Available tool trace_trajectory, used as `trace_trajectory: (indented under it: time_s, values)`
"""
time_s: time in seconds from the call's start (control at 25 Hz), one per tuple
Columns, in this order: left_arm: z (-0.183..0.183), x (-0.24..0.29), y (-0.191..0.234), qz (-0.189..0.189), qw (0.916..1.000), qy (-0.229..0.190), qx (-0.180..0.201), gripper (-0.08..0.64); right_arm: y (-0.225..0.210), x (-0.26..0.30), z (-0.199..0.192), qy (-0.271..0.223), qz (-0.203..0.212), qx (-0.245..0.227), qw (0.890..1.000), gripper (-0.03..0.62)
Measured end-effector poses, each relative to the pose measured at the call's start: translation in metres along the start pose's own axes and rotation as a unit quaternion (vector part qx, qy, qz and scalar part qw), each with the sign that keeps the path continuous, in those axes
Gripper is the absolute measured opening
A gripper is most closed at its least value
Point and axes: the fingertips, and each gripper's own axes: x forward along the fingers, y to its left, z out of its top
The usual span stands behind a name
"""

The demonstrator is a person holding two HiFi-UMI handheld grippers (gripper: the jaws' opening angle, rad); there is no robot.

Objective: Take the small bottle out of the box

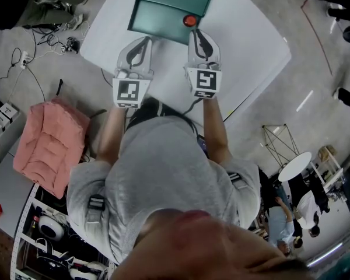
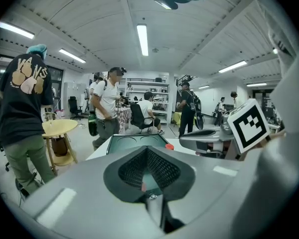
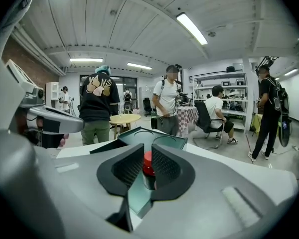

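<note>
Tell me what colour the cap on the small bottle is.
Red. The cap on the small bottle shows best in the right gripper view.

The box [image 1: 157,19] is dark green and lies open near the far edge of the white table [image 1: 251,45]. Its lid is swung back, and two round hollows show in its far half. The small bottle [image 1: 189,20] has a dark body and a red cap. It stands upright at the box's right edge, on the side nearer the table's middle.
</note>
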Motion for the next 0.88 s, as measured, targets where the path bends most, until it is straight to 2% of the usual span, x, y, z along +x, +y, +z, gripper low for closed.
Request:
trace_trajectory:
  time_s: [0.2,0.36,0.88]
  values:
    - [-0.008,0.001,0.004,0.009,0.9999,0.007,-0.006,0.011,-0.002,0.015,-0.010,0.004,0.002,0.000,1.000,0.157]
    - [-0.012,0.001,0.006,0.012,0.9998,0.012,-0.009,0.011,-0.004,0.026,-0.020,0.013,-0.002,0.008,1.000,0.205]
    - [-0.020,-0.002,0.017,0.028,0.9992,0.016,-0.022,0.011,-0.003,0.046,-0.036,0.028,-0.003,0.011,1.000,0.211]
